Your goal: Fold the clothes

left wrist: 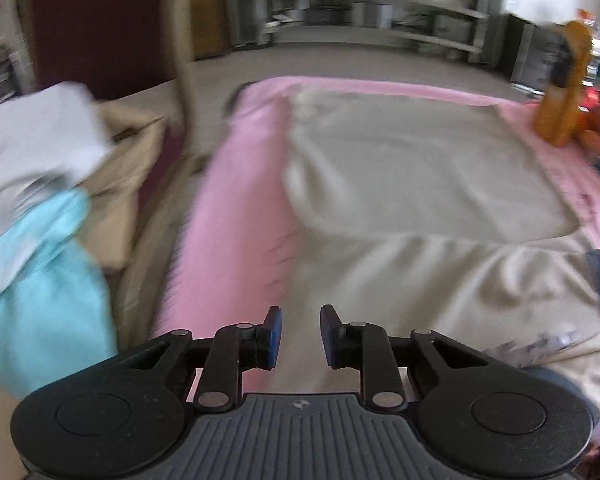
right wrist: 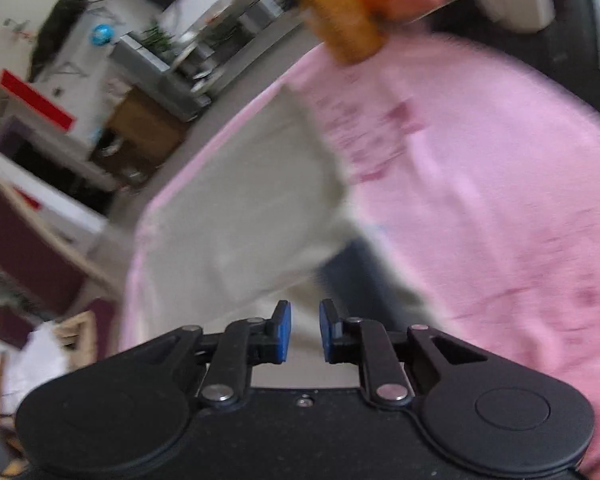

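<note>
Motion blur softens both views. Orange object (left wrist: 562, 92) at two o'clock: smeared, identity unclear. Beige garment (left wrist: 420, 184): near hem cut by gripper body. Turquoise cloth (left wrist: 40, 280) (nine o'clock): cropped at edge.

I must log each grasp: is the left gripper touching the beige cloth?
Apart. The left wrist view shows the left gripper open, nothing between its fingers, raised above the beige cloth and pink cover.

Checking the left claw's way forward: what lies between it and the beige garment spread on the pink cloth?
Nothing separate. In the left wrist view the open left claw hangs over the near edge of the beige garment, beside the pink cloth.
</note>
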`<state>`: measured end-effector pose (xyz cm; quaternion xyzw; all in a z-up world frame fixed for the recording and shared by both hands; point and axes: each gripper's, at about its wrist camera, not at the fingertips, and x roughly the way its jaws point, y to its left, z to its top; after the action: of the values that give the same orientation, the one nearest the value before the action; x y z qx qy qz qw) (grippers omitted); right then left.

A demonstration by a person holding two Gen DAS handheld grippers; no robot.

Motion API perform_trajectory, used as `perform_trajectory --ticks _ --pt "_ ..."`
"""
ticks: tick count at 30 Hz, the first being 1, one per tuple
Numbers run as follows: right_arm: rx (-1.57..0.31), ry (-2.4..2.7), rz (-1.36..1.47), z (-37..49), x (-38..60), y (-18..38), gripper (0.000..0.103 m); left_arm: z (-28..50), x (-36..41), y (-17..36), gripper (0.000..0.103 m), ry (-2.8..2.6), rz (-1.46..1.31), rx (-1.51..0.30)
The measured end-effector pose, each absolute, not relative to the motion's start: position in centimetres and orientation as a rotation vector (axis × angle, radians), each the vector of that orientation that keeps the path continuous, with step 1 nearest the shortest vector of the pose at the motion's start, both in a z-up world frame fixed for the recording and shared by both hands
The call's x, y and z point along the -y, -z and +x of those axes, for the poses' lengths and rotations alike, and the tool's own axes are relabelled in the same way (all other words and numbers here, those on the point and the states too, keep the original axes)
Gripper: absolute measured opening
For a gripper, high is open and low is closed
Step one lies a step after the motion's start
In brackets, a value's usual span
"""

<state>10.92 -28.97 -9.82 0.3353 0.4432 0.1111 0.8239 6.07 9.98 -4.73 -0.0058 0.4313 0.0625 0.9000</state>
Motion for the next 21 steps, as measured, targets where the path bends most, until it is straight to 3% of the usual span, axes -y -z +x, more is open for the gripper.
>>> perform_trajectory --ticks 9,11,13,17,21 --pt "-1.083 -0.343 0.971 16.9 25.8 16.0 0.017 14.0 -11.0 9.6 0.024 -0.115 -0.163 -0.961" --pt "-1.099 -0.325 0.99 17.3 26.1 17.0 0.005 14.5 -12.3 9.8 0.021 -0.147 -0.227 -0.938" --pt "-1.095 -0.317 1.019 17.7 26.7 17.7 0.005 14.7 -13.3 9.9 0.014 -0.195 -0.273 -0.918" --pt "-0.998 -0.221 1.015 17.2 28.5 17.1 0.005 14.4 -14.9 9.6 0.013 -0.337 -0.313 -0.85" --pt "-0.876 -0.061 0.926 15.6 30.4 15.5 0.006 12.8 -15.5 7.8 0.013 -0.564 -0.185 -0.757"
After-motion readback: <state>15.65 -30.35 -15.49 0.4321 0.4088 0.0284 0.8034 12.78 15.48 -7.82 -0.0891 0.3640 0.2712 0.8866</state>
